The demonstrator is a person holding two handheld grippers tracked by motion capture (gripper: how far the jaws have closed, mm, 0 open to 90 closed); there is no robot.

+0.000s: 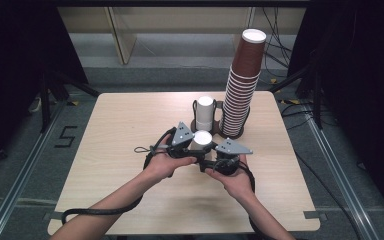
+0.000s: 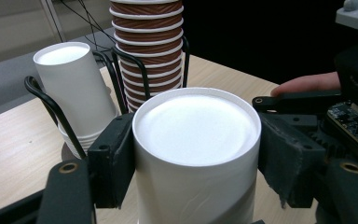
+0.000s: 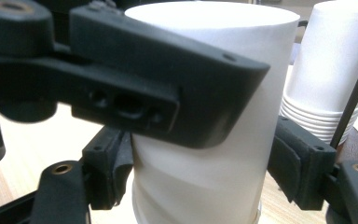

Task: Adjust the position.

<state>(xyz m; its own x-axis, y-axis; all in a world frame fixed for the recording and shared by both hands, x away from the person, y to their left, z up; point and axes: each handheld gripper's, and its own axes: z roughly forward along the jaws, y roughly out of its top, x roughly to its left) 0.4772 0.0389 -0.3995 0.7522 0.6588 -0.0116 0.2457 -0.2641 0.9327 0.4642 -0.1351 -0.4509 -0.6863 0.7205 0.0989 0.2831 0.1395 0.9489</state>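
A white paper cup point(image 1: 202, 139) stands upside down over the middle of the table, held between both grippers. My left gripper point(image 2: 196, 154) is shut on its upper part, a pad pressed against each side of the cup point(image 2: 196, 140). My right gripper point(image 3: 200, 172) grips the same cup point(image 3: 205, 140) lower down, coming from the other side. One left jaw crosses the top of the right gripper view in front of the cup. Near the cup's bottom a second rim line shows, so it may be two nested cups. In the high view the left gripper point(image 1: 187, 146) and the right gripper point(image 1: 215, 156) meet at the cup.
Just behind stands a black wire holder point(image 2: 42, 93) with a short stack of white cups point(image 1: 205, 112) and a tall stack of brown cups point(image 1: 242, 85). The light wooden table point(image 1: 105, 150) has bare surface to the left and front. Cables trail from both grippers.
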